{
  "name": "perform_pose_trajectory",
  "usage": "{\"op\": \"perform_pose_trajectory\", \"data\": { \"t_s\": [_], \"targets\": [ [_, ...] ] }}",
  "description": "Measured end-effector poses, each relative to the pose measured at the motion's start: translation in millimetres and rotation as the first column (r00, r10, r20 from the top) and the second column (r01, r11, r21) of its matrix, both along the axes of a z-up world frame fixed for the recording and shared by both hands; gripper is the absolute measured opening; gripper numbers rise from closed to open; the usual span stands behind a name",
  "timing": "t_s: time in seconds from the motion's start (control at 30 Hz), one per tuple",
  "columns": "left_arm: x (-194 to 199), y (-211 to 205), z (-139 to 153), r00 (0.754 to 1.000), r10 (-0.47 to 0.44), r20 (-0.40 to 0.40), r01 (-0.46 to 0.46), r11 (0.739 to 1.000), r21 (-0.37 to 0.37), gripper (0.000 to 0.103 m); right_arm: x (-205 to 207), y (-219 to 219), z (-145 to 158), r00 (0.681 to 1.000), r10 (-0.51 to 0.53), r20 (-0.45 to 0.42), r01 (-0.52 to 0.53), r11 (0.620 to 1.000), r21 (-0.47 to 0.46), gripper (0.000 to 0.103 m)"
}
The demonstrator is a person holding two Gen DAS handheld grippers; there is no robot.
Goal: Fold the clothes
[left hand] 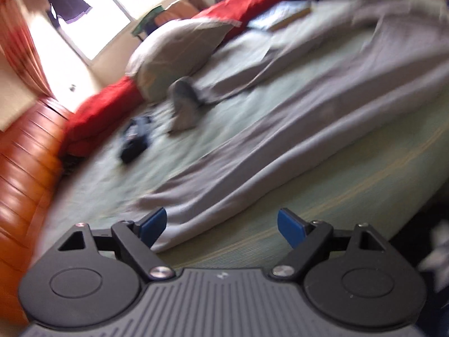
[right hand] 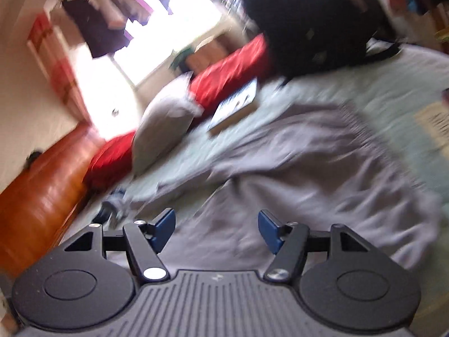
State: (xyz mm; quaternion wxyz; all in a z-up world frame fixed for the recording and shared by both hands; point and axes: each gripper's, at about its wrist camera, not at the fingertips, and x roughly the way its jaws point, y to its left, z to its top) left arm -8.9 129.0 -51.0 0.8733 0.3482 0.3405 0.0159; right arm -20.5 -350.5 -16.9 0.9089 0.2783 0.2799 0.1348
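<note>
Grey trousers (left hand: 280,129) lie stretched across a pale green bed sheet (left hand: 350,196), one leg running toward my left gripper (left hand: 221,229). That gripper hovers open just above the leg's hem, nothing between its blue pads. In the right wrist view the same grey trousers (right hand: 322,168) lie rumpled under and beyond my right gripper (right hand: 216,230), which stands open over the cloth with its pads (right hand: 268,231) apart and free of it. Both views are blurred.
A grey pillow (left hand: 179,53), a red blanket roll (left hand: 103,112), a grey sock (left hand: 183,106) and a dark sock (left hand: 134,143) lie on the bed. A book (right hand: 235,106) and a black backpack (right hand: 311,22) sit further back. An orange-brown headboard (left hand: 25,168) borders the left.
</note>
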Motion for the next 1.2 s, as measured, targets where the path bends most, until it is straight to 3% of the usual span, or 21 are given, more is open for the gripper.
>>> {"op": "perform_pose_trajectory", "data": {
  "t_s": [0.07,0.13,0.23,0.33,0.47,0.73,0.87,1.0,1.07,1.2],
  "targets": [
    [2,4,-4,1.000,-0.020,-0.001,0.020,0.999,0.028,0.086,12,23,2,0.996,0.082,-0.027,-0.083,0.996,-0.041,0.071],
    [5,4,-5,0.999,-0.050,-0.007,0.050,0.999,0.010,0.086,18,50,8,0.984,0.177,-0.035,-0.180,0.979,-0.095,0.074],
    [4,-5,-8,0.989,-0.148,0.003,0.148,0.989,-0.002,0.086,27,92,18,0.943,0.331,-0.048,-0.334,0.925,-0.182,0.077],
    [4,-21,-12,0.968,-0.249,0.014,0.249,0.969,0.010,0.086,31,140,25,0.868,0.494,-0.052,-0.486,0.822,-0.298,0.076],
    [5,-37,-15,0.947,-0.320,0.023,0.320,0.947,0.017,0.086,32,199,30,0.735,0.675,-0.067,-0.634,0.648,-0.423,0.069],
    [6,-41,-13,0.947,-0.317,0.041,0.319,0.947,-0.032,0.087,29,278,9,0.521,0.842,-0.140,-0.741,0.364,-0.565,0.047],
    [5,-36,-12,0.950,-0.310,0.044,0.312,0.949,-0.044,0.087,21,302,-6,0.492,0.859,-0.144,-0.656,0.256,-0.710,0.046],
    [4,-32,-12,0.950,-0.308,0.048,0.311,0.949,-0.058,0.087,23,310,-14,0.468,0.869,-0.160,-0.619,0.193,-0.762,0.044],
    [4,-31,-12,0.950,-0.308,0.052,0.311,0.948,-0.064,0.087,31,313,-18,0.465,0.869,-0.169,-0.614,0.179,-0.769,0.044],
    [4,-30,-13,0.949,-0.309,0.057,0.312,0.947,-0.069,0.087,50,318,-22,0.460,0.870,-0.176,-0.643,0.190,-0.742,0.043]
  ]
}}
